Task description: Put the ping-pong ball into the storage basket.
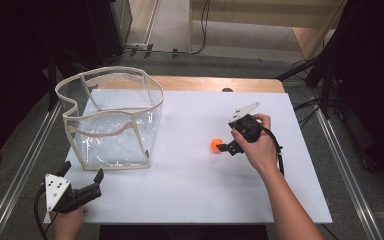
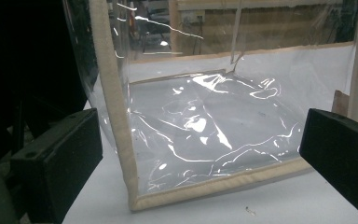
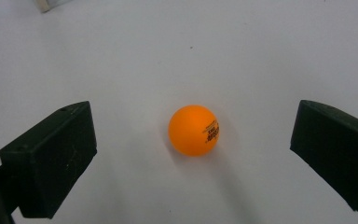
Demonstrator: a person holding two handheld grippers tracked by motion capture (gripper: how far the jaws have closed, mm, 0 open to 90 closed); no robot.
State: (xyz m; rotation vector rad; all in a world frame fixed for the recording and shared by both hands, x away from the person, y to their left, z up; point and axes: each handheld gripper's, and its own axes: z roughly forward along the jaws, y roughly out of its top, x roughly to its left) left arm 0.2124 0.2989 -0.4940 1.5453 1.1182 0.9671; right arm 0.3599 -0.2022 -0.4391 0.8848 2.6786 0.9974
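Step in hand: approach for pick-up of the orange ball (image 3: 194,129). My right gripper (image 3: 193,158) is lowered over it with both jaws spread wide, one on either side, neither touching it. The ball rests on the white table (image 1: 190,190), right of the middle and well apart from every edge.

My left gripper (image 1: 82,186) hangs at the near left corner of the table, jaws apart and holding nothing, aimed at the near lower edge of the clear bag (image 2: 205,140). The bag stands upright with its mouth open, on the left half of the table towards the far edge.

Next move, as I judge it: keep the ball centred between the jaws, then close gently on its widest line; a round, light ball may roll or squirt out if pinched off-centre.

Markings: the ball carries small dark print on its side; it is too blurred to read with confidence. I see no other writing.
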